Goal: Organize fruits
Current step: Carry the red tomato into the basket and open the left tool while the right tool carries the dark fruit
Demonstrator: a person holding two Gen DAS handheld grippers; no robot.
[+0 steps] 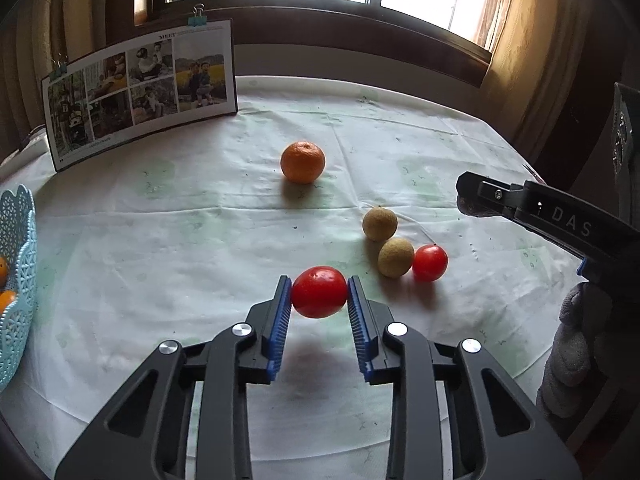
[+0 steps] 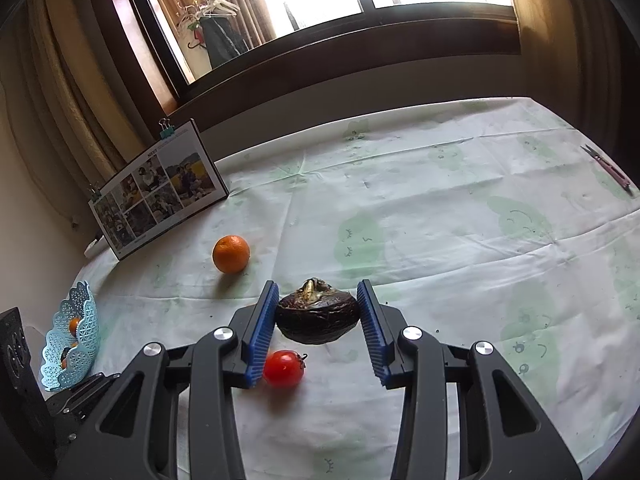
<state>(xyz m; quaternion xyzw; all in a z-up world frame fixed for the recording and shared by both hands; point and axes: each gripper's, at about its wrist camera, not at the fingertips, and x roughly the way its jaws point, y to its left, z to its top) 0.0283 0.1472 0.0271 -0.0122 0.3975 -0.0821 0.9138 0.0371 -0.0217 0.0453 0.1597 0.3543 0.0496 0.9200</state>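
My left gripper (image 1: 319, 280) is shut on a red tomato (image 1: 319, 292), held a little above the tablecloth with its shadow below. On the cloth to the right lie two tan round fruits (image 1: 380, 223) (image 1: 396, 257) and a second red tomato (image 1: 430, 263). An orange (image 1: 303, 162) sits farther back. My right gripper (image 2: 318, 292) is shut on a dark brown fruit (image 2: 317, 314) with a dry stem. A red tomato (image 2: 283, 368) lies under its left finger, and the orange (image 2: 231, 254) is off to the left. The right gripper (image 1: 466, 192) also shows at the right edge of the left wrist view.
A light blue lattice basket (image 1: 16, 280) (image 2: 74, 344) holding oranges stands at the table's left edge. A clipped photo board (image 1: 140, 92) leans at the back left. Pink snips (image 2: 608, 170) lie far right. A window and curtains stand behind the table (image 2: 440, 220).
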